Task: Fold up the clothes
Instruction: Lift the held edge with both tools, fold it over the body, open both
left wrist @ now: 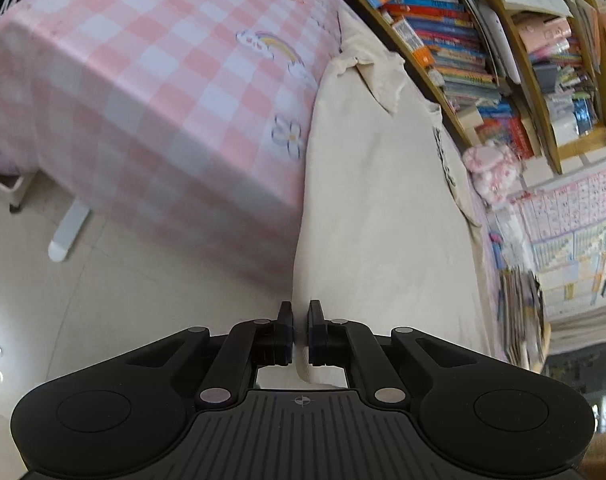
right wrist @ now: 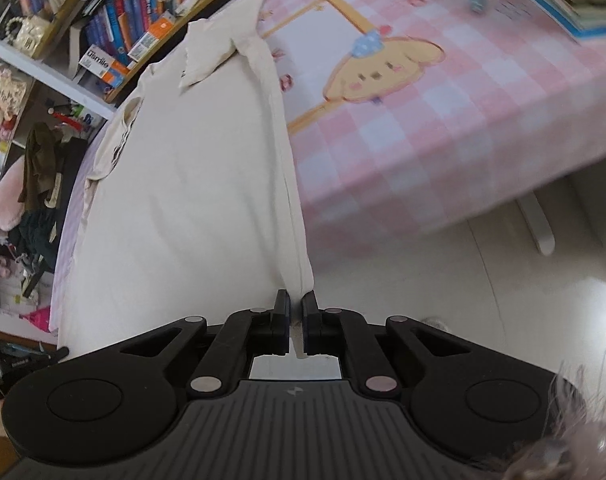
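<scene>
On the left, a table (left wrist: 135, 92) covered with a pink-and-white checked cloth is seen, its white leg standing on the pale floor (left wrist: 123, 280). A cream shirt (left wrist: 383, 200) is laid lengthwise over the table's right part in the left wrist view, its near hem hanging past the table edge toward the camera. The near hem corner is pinched between the fingers of the left gripper (left wrist: 300, 316) — the fingers are pressed nearly together on the fabric. Further right, shelves packed with books (left wrist: 443, 28) are seen against the far wall, with a pink plush toy (left wrist: 489, 170) just beside the shirt's dark print.

In the right wrist view the shirt (right wrist: 191, 184) is stretched from the far collar to the near hem, and its right hem corner is clamped by the right gripper (right wrist: 296, 308) — fingers closed on a folded edge of cloth. To the right a cartoon dog print (right wrist: 383, 72) is shown on the tablecloth.
</scene>
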A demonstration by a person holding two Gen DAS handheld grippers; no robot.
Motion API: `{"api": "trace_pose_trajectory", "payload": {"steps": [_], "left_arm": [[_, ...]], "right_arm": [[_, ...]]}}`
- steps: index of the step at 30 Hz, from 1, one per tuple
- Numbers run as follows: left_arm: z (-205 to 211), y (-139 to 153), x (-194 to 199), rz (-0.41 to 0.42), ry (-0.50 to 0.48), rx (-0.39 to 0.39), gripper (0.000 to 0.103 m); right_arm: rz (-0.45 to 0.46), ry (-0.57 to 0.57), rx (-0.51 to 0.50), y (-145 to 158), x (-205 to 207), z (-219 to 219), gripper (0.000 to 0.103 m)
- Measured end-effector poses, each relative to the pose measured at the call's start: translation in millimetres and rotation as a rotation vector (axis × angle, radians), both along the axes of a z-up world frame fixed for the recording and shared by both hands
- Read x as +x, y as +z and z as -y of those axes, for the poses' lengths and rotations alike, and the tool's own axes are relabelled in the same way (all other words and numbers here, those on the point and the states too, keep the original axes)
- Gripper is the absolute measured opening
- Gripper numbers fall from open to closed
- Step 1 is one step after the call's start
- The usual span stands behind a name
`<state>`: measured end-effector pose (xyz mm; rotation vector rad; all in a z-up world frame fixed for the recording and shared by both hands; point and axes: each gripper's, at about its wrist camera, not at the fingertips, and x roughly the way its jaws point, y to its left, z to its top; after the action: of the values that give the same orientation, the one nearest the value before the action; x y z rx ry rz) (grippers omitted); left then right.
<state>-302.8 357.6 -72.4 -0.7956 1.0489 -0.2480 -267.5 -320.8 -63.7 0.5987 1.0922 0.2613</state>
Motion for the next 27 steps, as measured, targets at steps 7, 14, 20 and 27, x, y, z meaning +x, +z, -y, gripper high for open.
{"api": "trace_pose_trajectory", "payload": {"steps": [7, 14, 20, 27], "left_arm": [[-3, -14, -17, -0.056, -0.028, -0.042, 0.005], [-12, 28, 30, 0.172, 0.121, -0.21, 0.005], [-20, 64, 70, 0.368, 0.249, -0.352, 0.005], [-5, 98, 158, 0.453, 0.356, -0.339, 0.005]], "right_arm": [[-0.054, -0.051, 0.02, -3, -45, 9, 0.005], [0.056, -0.13, 0.164, 22, -52, 12, 0.005], [0.36, -0.269, 0.365, 82, -16, 22, 0.005], [0.46, -0.397, 0.521, 107, 82, 18, 0.005]]}}
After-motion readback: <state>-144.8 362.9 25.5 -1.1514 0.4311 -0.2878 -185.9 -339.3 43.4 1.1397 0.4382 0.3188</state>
